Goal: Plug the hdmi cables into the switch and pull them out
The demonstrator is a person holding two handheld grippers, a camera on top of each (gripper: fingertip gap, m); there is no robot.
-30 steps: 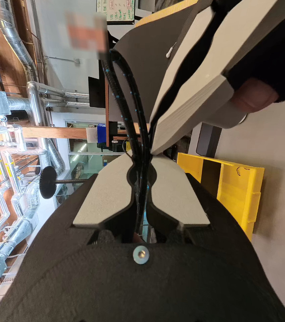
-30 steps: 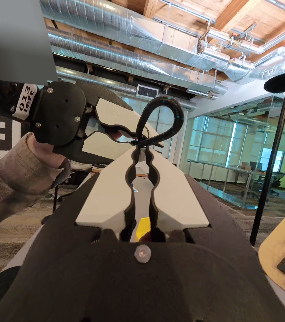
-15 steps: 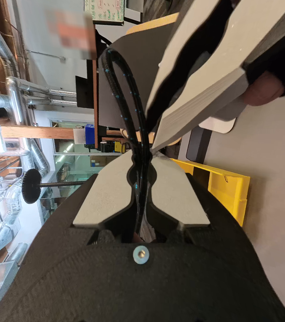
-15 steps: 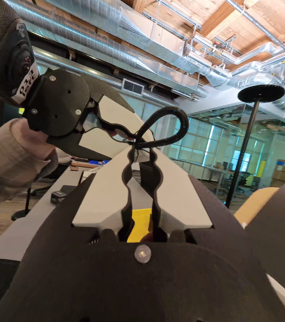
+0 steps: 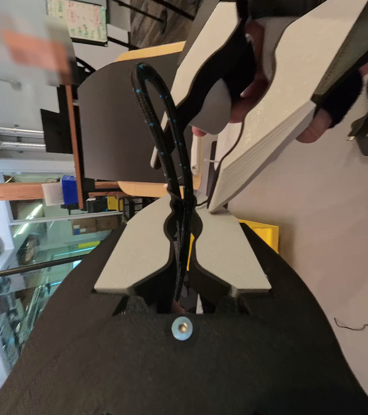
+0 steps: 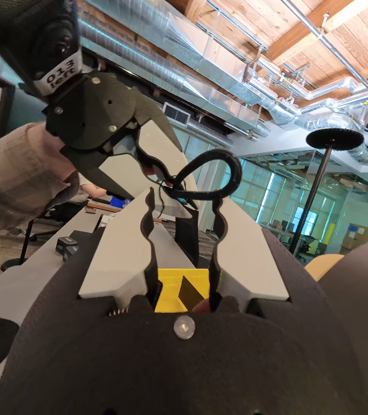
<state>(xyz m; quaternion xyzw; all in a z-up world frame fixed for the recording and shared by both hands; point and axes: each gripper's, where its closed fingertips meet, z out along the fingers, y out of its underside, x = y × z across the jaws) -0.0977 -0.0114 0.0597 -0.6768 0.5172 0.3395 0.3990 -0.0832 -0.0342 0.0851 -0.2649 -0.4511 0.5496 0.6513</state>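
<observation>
Both grippers raised: left gripper [image 5: 183, 202] clamps cable loop [image 5: 156, 101].

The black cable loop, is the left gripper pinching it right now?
Touching. In the left wrist view the left gripper has its two fingers closed on the black cable, which runs between them with its loop sticking out past the tips.

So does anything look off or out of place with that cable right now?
Yes. The black cable is bent double into a tight loop, held up off the table with the left gripper shut on it. A thin tie cinches it there. The right gripper is open beside it.
</observation>
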